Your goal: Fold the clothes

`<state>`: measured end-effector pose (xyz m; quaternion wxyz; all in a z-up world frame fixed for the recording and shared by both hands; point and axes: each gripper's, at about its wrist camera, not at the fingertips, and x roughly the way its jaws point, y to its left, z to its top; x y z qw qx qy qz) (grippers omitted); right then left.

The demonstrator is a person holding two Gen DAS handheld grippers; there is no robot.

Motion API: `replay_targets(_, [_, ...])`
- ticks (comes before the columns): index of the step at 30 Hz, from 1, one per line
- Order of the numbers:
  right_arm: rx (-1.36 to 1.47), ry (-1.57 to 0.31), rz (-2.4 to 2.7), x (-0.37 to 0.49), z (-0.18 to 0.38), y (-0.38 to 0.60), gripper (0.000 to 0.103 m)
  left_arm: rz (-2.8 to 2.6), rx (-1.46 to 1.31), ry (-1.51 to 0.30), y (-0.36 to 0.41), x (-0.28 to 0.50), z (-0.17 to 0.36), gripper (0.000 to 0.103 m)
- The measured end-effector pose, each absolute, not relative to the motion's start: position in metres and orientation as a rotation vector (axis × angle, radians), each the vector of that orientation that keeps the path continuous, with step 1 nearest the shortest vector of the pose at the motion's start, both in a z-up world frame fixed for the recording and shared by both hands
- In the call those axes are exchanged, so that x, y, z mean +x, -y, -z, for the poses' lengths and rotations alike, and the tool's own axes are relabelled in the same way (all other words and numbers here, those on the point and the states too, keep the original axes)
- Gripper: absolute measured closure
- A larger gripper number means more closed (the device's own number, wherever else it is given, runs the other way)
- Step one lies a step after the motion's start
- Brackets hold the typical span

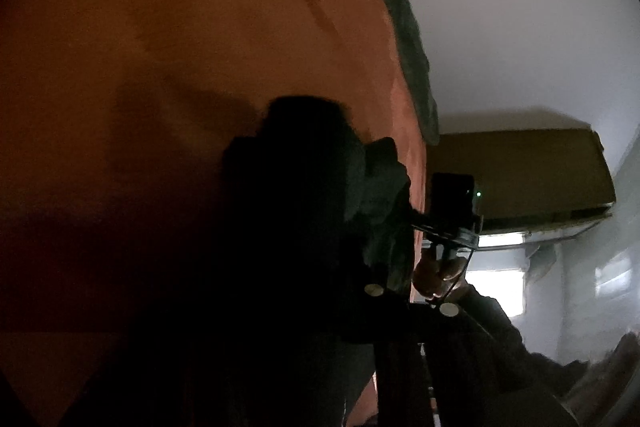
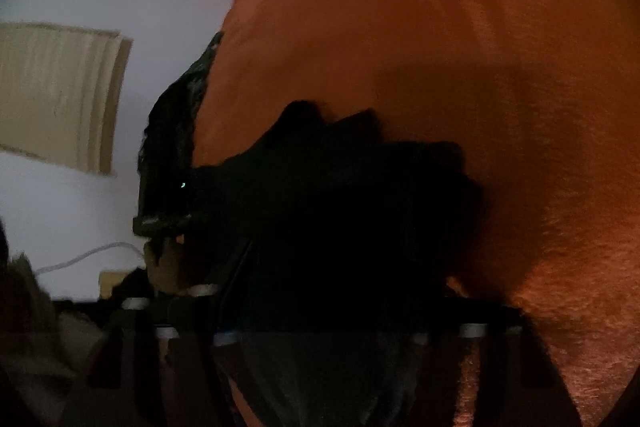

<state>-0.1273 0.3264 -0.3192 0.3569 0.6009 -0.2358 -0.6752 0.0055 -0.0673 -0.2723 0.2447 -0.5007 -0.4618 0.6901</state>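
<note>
A dark garment [image 1: 316, 163] lies bunched on an orange sheet [image 1: 168, 39]. A long strip of it [image 1: 412, 59] runs along the sheet's edge. My left gripper [image 1: 352, 235] is lost in shadow, its fingers buried in the bunched cloth, and looks shut on it. In the left wrist view, my right gripper [image 1: 416, 223], with a green light and a hand [image 1: 436, 275] behind it, pinches the same garment. In the right wrist view the dark garment [image 2: 340, 195] covers my right gripper [image 2: 320, 247], and my left gripper [image 2: 192, 215] grips its left end.
The orange sheet [image 2: 460, 27] fills most of both views. Beyond its edge stand a white wall [image 1: 500, 27] and a brown cardboard box [image 1: 520, 175]. A white cable [image 2: 88, 255] runs along the floor. The room is dim, with a bright window [image 1: 496, 287] low down.
</note>
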Motion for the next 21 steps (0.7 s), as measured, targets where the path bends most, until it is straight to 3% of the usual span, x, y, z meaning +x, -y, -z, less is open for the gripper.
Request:
replay_targets(9, [1.396, 0.520, 1.896, -0.090, 0.271, -0.324, 0.095, -1.970, -1.250, 1.140, 0.072, 0.037, 0.226, 0.092])
replay_targets(13, [1.448, 0.459, 1.901, -0.084, 0.274, -0.325, 0.094, -1.987, -1.331, 1.106, 0.078, 0.038, 0.235, 0.092])
replay_targets(15, [1.508, 0.486, 1.880, -0.095, 0.286, -0.334, 0.089, -1.980, -1.364, 1.129, 0.087, 0.039, 0.246, 0.092])
replay_targets(16, [1.545, 0.501, 1.866, -0.101, 0.291, -0.338, 0.080, -1.976, -1.380, 1.143, 0.091, 0.040, 0.251, 0.092])
replay_targets(17, [1.595, 0.492, 1.871, -0.108, 0.296, -0.344, 0.058, -1.975, -1.387, 1.154, 0.095, 0.041, 0.255, 0.092])
replay_targets(18, [1.642, 0.469, 1.890, -0.114, 0.300, -0.352, 0.050, -1.974, -1.391, 1.162, 0.098, 0.044, 0.257, 0.092])
replay_targets(21, [1.633, 0.542, 1.862, -0.124, 0.306, -0.378, 0.047, -1.968, -1.393, 1.164, 0.105, 0.053, 0.259, 0.092])
